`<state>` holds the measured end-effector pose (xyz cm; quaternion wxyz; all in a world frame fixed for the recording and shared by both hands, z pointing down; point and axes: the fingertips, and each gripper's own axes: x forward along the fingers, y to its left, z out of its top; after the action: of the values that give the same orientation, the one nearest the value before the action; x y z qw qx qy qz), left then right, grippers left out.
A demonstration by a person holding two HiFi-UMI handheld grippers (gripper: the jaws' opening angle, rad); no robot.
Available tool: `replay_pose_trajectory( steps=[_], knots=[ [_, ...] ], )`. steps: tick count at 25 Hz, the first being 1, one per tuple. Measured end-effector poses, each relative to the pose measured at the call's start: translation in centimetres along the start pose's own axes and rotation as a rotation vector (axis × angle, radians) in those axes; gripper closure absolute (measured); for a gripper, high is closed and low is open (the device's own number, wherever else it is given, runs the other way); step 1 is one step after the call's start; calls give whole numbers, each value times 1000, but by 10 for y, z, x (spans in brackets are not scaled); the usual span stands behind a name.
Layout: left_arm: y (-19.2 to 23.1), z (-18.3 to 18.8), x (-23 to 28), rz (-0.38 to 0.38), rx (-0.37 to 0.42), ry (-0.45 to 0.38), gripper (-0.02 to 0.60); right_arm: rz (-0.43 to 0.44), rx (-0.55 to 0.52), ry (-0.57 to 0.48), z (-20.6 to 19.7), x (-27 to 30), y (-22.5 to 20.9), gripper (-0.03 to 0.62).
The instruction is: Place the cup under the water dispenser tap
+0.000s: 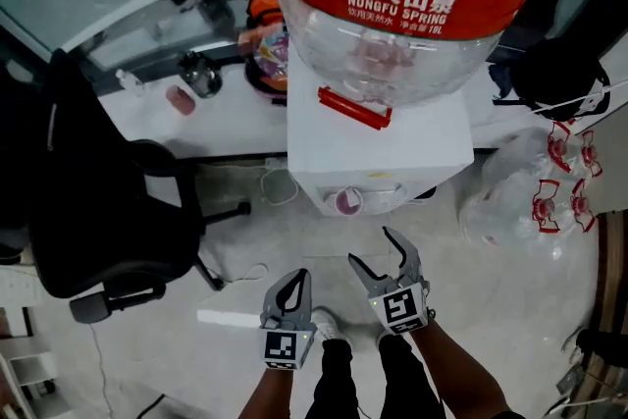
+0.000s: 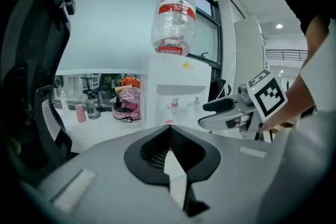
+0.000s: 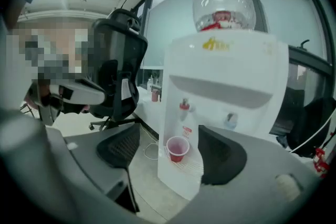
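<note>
A red cup [image 1: 347, 201] stands on the drip tray of the white water dispenser [image 1: 378, 132], which carries a large clear bottle [image 1: 392, 5]. In the right gripper view the cup [image 3: 177, 148] sits below the red tap [image 3: 184, 106], left of the blue tap [image 3: 230, 120]. My right gripper [image 1: 370, 245] is open and holds nothing; the cup is some way ahead of its jaws [image 3: 169, 159]. My left gripper [image 1: 297, 280] hangs beside it, lower and to the left, shut and holding nothing [image 2: 169, 136].
A black office chair [image 1: 88, 201] stands to the left. Behind it, a white desk [image 1: 226, 118] holds a bottle, a small pink cup and a helmet. Clear bags of empty bottles [image 1: 545, 196] lie on the floor at right. A white cable [image 1: 280, 186] loops beside the dispenser.
</note>
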<state>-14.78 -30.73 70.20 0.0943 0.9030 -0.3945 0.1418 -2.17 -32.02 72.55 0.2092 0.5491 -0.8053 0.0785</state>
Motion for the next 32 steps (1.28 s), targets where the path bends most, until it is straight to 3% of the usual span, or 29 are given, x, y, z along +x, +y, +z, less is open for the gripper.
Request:
replay_pose_trajectory(
  steps=[4, 9, 15, 23, 32],
  knots=[
    [-10, 39, -12, 12, -10, 11, 566, -8, 58, -61, 57, -51, -1, 332],
    [-38, 98, -40, 8, -86, -9, 566, -51, 22, -100, 129, -121, -8, 443],
    [-70, 145, -64, -31, -53, -21, 566, -136, 35, -183, 176, -177, -22, 592],
    [-80, 202, -70, -45, 4, -87, 565, -180, -3, -252, 230, -210, -45, 592],
    [-79, 260, -67, -50, 67, -182, 566, -210, -52, -307, 250, -227, -57, 592]
  ],
)
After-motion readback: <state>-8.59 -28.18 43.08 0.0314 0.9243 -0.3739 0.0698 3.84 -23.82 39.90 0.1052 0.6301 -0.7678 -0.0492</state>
